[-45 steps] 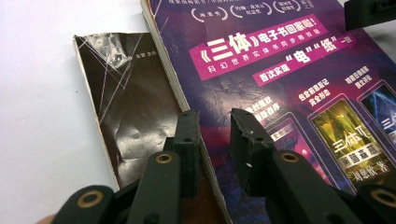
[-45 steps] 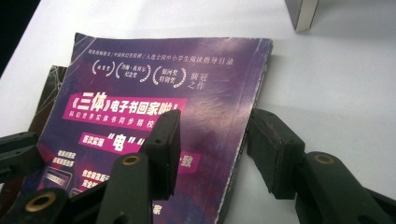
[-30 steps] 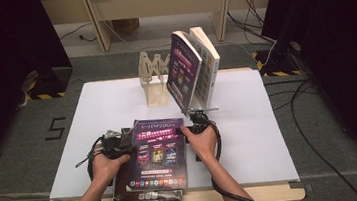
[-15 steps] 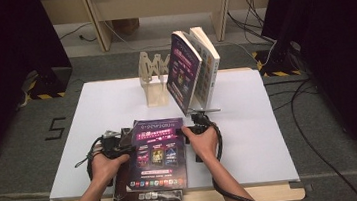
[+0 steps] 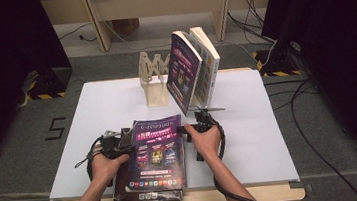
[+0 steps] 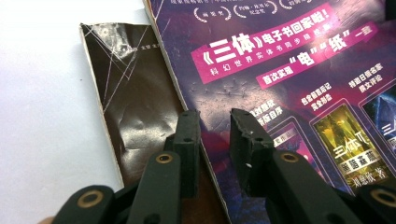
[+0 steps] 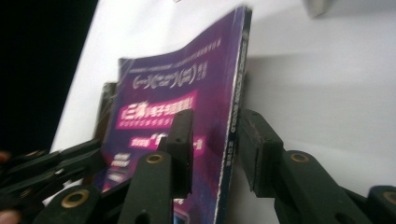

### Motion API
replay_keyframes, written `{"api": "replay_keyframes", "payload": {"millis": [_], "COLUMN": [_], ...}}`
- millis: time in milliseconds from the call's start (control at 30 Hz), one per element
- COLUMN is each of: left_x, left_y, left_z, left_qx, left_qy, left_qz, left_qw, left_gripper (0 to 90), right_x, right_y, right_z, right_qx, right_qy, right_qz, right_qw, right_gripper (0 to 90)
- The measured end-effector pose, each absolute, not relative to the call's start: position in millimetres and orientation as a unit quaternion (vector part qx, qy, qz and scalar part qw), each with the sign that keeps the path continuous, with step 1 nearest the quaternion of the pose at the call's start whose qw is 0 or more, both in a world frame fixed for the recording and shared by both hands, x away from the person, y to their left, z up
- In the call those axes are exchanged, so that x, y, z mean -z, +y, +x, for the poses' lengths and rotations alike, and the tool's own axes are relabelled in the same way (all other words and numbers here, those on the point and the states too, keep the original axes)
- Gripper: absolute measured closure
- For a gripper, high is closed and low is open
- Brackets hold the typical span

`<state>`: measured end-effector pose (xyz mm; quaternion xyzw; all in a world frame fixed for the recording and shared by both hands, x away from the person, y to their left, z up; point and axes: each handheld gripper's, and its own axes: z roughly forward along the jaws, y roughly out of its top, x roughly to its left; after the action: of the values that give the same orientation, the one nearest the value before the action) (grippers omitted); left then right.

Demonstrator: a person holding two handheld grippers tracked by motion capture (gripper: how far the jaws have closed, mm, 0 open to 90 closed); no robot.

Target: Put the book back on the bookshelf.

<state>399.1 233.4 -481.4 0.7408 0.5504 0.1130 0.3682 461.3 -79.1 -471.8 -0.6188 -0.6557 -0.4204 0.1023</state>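
Observation:
A purple-covered book [image 5: 156,150] lies near the table's front edge on top of a dark book [image 5: 122,192]. My left gripper [image 5: 125,139] is at its left edge. In the left gripper view the gripper [image 6: 215,116] stands open, one tip over the dark book [image 6: 135,107] and the other over the purple cover [image 6: 289,70]. My right gripper [image 5: 185,130] is at the book's right edge. Its jaws have just been closing, and in the right gripper view the gripper [image 7: 215,121] straddles the raised edge of the purple book [image 7: 187,84], with a narrow gap beside the spine.
A wooden rack [image 5: 154,78] stands at the back middle of the white table [image 5: 270,136]. Two more books [image 5: 186,74] lean upright just right of it. Cables run over the floor at the right.

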Motion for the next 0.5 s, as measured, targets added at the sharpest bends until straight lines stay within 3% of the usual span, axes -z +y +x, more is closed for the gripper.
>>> {"api": "replay_keyframes", "payload": {"millis": [133,233,500], "left_x": [482.0,481.8,481.1], "left_y": [234.0,233.6,232.9], "left_z": [398.6,398.5,398.2], "left_qx": [-0.112,-0.117,-0.121], "left_qy": [0.551,0.548,0.547], "left_qz": [0.738,0.741,0.744], "left_qw": [0.372,0.369,0.365], "left_gripper": [72.5,72.3,72.3], "right_x": [475.6,475.1,467.6], "right_y": [-71.4,-72.3,-68.8], "right_z": [461.0,461.2,461.7], "right_qx": [0.404,0.404,0.406], "right_qy": [-0.671,-0.673,-0.688], "right_qz": [-0.615,-0.614,-0.597], "right_qw": [0.089,0.085,0.074], "right_gripper": [66.5,71.8,74.5]}}
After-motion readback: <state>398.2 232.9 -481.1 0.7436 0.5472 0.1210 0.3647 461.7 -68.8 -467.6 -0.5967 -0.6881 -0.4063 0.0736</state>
